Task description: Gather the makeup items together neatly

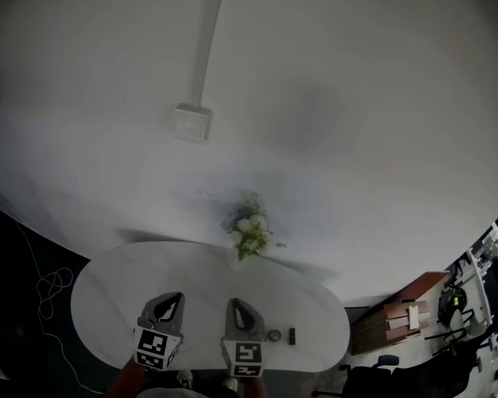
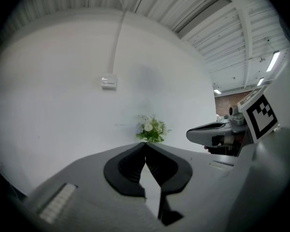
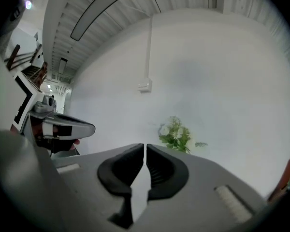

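a head view looks steeply down on a white oval table (image 1: 108, 305) set against a plain white wall (image 1: 357, 98). at the table's near edge, two hand-held grippers sit side by side, each with a cube of square black-and-white markers at its base.

the left gripper (image 1: 174, 300) points toward the wall. in the left gripper view its black pads (image 2: 130, 166) meet at the tips, and nothing is between them. the right gripper (image 1: 235, 303) is just beside it. in the right gripper view its jaws stand together with only a hairline slit between the pads (image 3: 162, 168), and they hold nothing.

the makeup items lie on the table just to the right of the right gripper. there is a small round item (image 1: 274, 335) and, close beside it, a small dark item (image 1: 292, 335). both are too small to identify further, and neither gripper touches them.

a bunch of white and green flowers (image 1: 250, 230) stands at the far edge of the table, against the wall. higher on the wall is a square white box (image 1: 191, 123) with a thin conduit (image 1: 211, 31) running up from it.
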The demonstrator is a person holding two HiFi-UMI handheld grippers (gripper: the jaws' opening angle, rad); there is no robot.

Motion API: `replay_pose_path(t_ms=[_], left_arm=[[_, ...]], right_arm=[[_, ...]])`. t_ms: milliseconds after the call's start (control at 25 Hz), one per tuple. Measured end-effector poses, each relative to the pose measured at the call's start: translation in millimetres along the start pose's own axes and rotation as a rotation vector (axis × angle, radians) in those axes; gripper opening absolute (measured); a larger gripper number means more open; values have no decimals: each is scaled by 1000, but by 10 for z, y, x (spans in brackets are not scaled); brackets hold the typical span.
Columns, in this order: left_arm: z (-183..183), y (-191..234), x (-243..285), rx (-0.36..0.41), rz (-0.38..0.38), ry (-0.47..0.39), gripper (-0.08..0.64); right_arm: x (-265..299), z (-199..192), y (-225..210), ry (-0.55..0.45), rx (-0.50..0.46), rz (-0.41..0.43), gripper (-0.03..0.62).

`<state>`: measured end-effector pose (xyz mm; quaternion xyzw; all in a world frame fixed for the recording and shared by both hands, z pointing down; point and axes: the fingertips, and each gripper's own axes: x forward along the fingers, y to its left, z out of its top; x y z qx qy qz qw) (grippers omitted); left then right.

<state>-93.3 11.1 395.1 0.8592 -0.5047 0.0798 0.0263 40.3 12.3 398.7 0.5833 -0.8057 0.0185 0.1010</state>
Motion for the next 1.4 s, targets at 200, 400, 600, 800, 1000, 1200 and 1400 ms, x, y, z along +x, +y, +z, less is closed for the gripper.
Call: replay_pose_path(t_ms=[200, 400, 600, 800, 1000, 1200, 1400], left_arm=[[-29, 138, -173, -8, 44, 1, 11], [-52, 207, -216, -15, 62, 5, 11], [-57, 214, -207, -18, 64, 6, 11], [-91, 214, -188, -16, 59, 9, 11], [-86, 227, -164, -13, 53, 12, 11], [-90, 218, -165, -10, 49, 13, 11], [-88, 233, -139, -3, 50, 7, 11]], right_arm=[[38, 30, 188, -7, -6, 46, 6], [60, 38, 246, -9, -12, 59, 6], [73, 30, 214, -5, -18, 51, 6], [88, 20, 195, -5, -12, 45, 6], [114, 9, 197, -5, -12, 43, 6], [105, -15, 190, -1, -12, 34, 6], [109, -16, 152, -1, -9, 24, 6]])
